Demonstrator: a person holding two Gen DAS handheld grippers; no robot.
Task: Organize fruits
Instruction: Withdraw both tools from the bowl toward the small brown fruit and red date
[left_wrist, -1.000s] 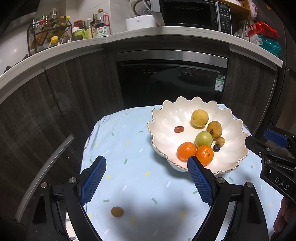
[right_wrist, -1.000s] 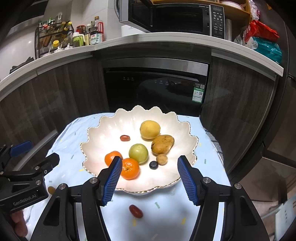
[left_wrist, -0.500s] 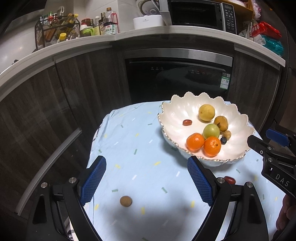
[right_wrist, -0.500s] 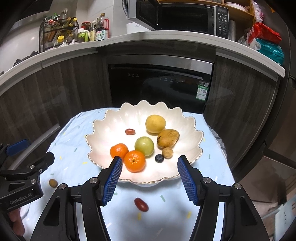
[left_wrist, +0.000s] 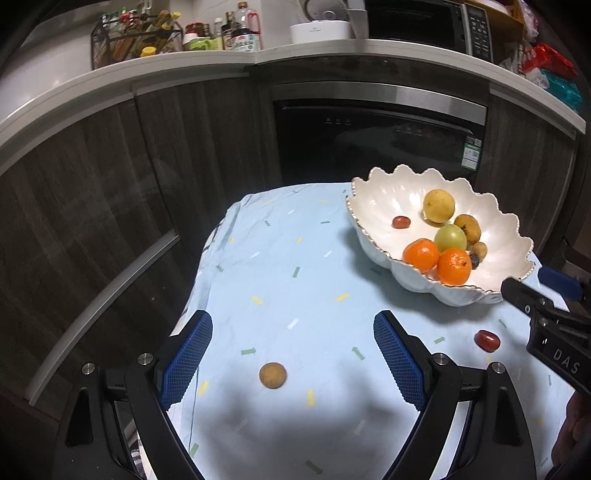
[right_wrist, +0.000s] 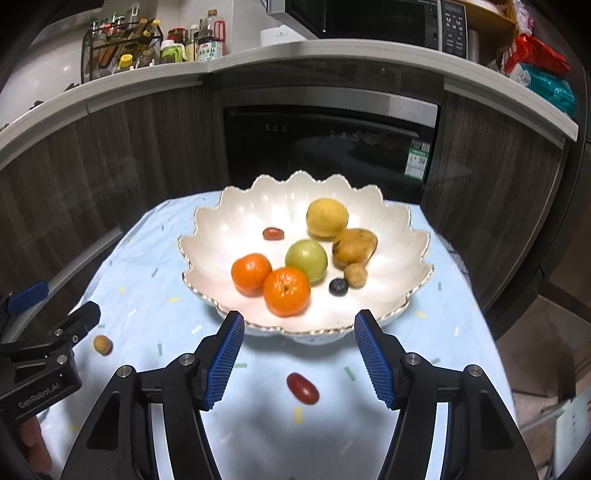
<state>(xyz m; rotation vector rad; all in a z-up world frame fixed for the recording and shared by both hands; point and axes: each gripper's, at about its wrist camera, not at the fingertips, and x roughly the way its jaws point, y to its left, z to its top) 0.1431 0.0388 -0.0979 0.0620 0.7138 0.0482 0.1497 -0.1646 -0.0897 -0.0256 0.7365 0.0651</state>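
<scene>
A white scalloped bowl (right_wrist: 221, 229) (left_wrist: 380, 201) on the light blue cloth holds several fruits: two oranges, a green one, a yellow one, a brown one, small ones. A small brown round fruit (left_wrist: 272, 375) (right_wrist: 102, 345) lies loose on the cloth, between and just ahead of my open left gripper (left_wrist: 291, 354). A red date (right_wrist: 302, 388) (left_wrist: 487, 340) lies loose in front of the bowl, between the fingers of my open right gripper (right_wrist: 299, 354). Both grippers are empty.
The table cloth (left_wrist: 280, 258) ends at the left and far edges. Dark cabinets and a built-in oven (right_wrist: 328, 147) stand behind. The counter above carries bottles (left_wrist: 221, 35) and a microwave (right_wrist: 369, 18).
Both grippers have pulled back and lowered toward the near side of the table. The brown fruit now sits between the left fingers, the red date between the right fingers.
</scene>
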